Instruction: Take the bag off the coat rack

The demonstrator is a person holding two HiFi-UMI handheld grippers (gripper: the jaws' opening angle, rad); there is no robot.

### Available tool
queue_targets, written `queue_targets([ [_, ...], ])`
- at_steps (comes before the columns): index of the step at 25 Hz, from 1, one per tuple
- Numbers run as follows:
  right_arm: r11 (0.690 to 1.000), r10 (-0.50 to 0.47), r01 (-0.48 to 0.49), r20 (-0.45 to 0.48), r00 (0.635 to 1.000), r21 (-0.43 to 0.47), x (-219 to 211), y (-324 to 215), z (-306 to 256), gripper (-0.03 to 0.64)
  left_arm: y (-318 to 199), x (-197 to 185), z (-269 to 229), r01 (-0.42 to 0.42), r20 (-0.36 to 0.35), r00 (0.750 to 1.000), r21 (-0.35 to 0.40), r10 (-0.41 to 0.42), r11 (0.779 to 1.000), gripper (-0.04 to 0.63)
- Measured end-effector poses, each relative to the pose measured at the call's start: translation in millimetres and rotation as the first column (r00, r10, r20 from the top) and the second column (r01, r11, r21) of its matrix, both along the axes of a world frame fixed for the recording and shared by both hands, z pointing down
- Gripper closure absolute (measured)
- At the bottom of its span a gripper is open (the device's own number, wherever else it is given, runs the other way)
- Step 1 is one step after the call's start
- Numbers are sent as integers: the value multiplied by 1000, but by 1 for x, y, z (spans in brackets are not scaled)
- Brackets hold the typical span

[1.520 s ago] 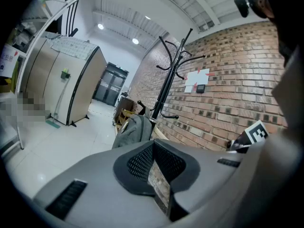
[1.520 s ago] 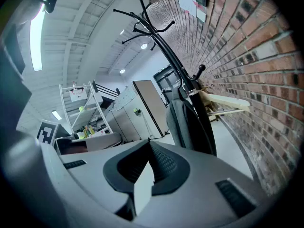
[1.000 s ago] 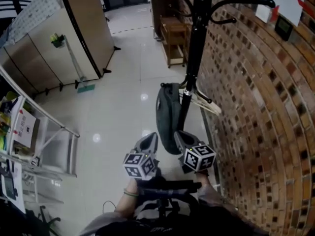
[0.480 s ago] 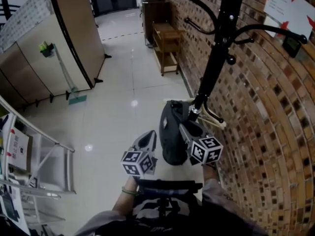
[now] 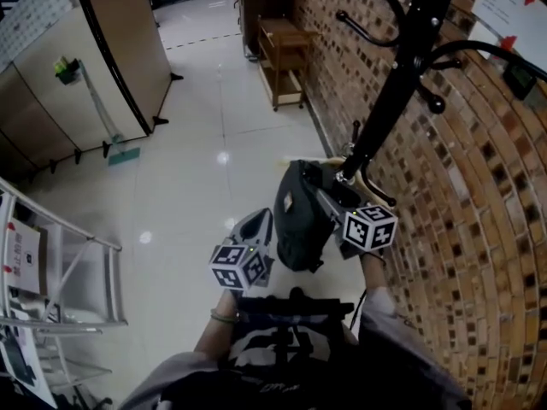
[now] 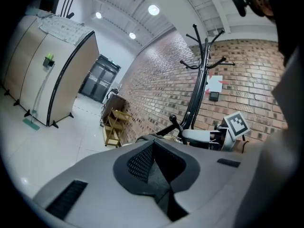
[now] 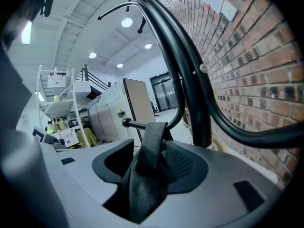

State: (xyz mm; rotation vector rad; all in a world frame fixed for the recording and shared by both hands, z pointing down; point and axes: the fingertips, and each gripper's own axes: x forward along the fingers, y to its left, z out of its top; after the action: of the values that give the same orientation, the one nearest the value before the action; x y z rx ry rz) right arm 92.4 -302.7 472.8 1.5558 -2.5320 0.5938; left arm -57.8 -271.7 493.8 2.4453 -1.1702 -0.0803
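Note:
A dark grey bag (image 5: 295,216) hangs by its strap from a low hook of the black coat rack (image 5: 402,75) by the brick wall. My right gripper (image 5: 329,196) is up at the bag's top, next to the pole. In the right gripper view its jaws (image 7: 149,146) are opening, and the bag's black strap (image 7: 149,170) runs loosely between them toward the ball-tipped hook (image 7: 126,123). My left gripper (image 5: 259,222) hangs left of the bag, apart from it, shut and empty (image 6: 153,146).
The brick wall (image 5: 479,229) runs close along the right. A wooden shelf unit (image 5: 282,49) stands farther down that wall. A metal rack (image 5: 60,272) with papers is at the left, a beige partition (image 5: 85,67) and a mop (image 5: 98,118) behind it.
My right gripper has moved forward and up, from below the bag to its top by the pole. The left gripper has hardly shifted. The view has drawn closer to the rack.

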Motion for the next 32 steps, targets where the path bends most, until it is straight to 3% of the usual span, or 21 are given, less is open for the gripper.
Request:
queue_targets([
  [5, 994, -97, 99, 48, 994, -50, -10, -16, 14, 403, -12, -2, -4, 41, -5, 999, 3, -41, 999, 588],
  [8, 983, -181, 182, 30, 983, -32, -21, -17, 14, 403, -18, -5, -4, 74, -6, 997, -4, -74, 997, 588],
  [14, 967, -253, 254, 44, 966, -14, -29, -15, 12, 485, -26, -8, -3, 117, 0, 993, -10, -117, 993, 588],
  [21, 942, -330, 334, 159, 931, -3, -35, -10, 1, 526, -35, -11, -7, 145, 10, 989, -4, -145, 989, 588],
  [27, 942, -330, 335, 266, 906, 26, -42, -5, -17, 538, -40, -17, -8, 174, 14, 985, -2, -173, 985, 588],
  [32, 915, -400, 397, 325, 857, 79, -72, 13, -47, 546, -44, -28, -8, 204, 9, 979, -1, -203, 979, 588],
])
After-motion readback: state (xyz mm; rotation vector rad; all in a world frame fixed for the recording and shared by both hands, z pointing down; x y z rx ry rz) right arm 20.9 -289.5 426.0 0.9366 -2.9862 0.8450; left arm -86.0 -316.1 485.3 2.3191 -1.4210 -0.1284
